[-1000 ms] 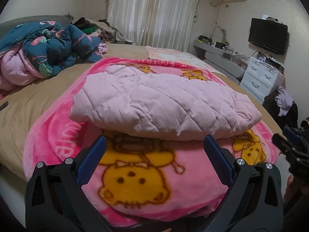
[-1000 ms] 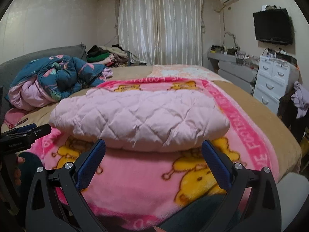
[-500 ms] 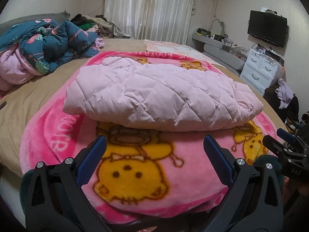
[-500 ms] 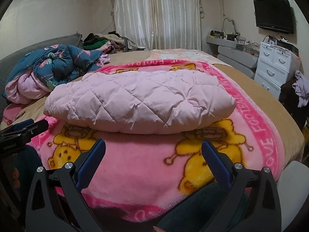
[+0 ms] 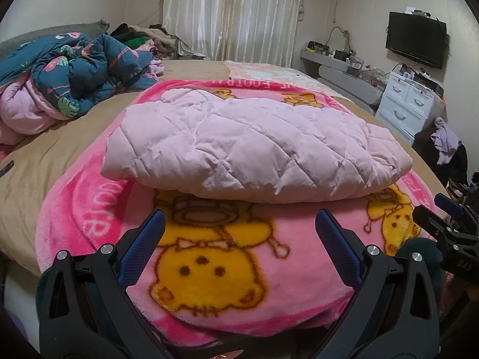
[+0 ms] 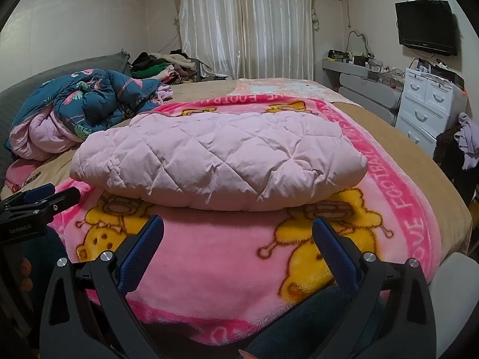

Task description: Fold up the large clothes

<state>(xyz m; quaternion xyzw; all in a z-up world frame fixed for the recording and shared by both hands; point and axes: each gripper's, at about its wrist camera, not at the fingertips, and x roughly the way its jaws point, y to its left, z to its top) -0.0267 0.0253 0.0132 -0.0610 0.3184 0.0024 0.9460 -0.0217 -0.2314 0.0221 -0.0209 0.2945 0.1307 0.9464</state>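
Here, at the far left, a crumpled dark-blue flamingo-print duvet (image 5: 80, 71) lies heaped on my tan-covered bed (image 5: 51, 146), well apart from everything I am working with. My left gripper (image 5: 239, 227) hangs above the near edge of the bright pink fleece blanket with yellow cartoon bears (image 5: 209, 263), its blue-padded fingers (image 5: 143, 248) spread wide with nothing between them. Just beyond it, the pale pink quilted padded jacket (image 5: 254, 149) rests folded into a thick bundle in the middle of that blanket, touching neither tool. My right gripper (image 6: 238, 227) hovers beside the left one over the same near edge, its jaws likewise parted and empty. Further right, past the bed's side, a white chest of drawers (image 6: 428, 101) stands against the wall under a black flat television (image 6: 426, 27).
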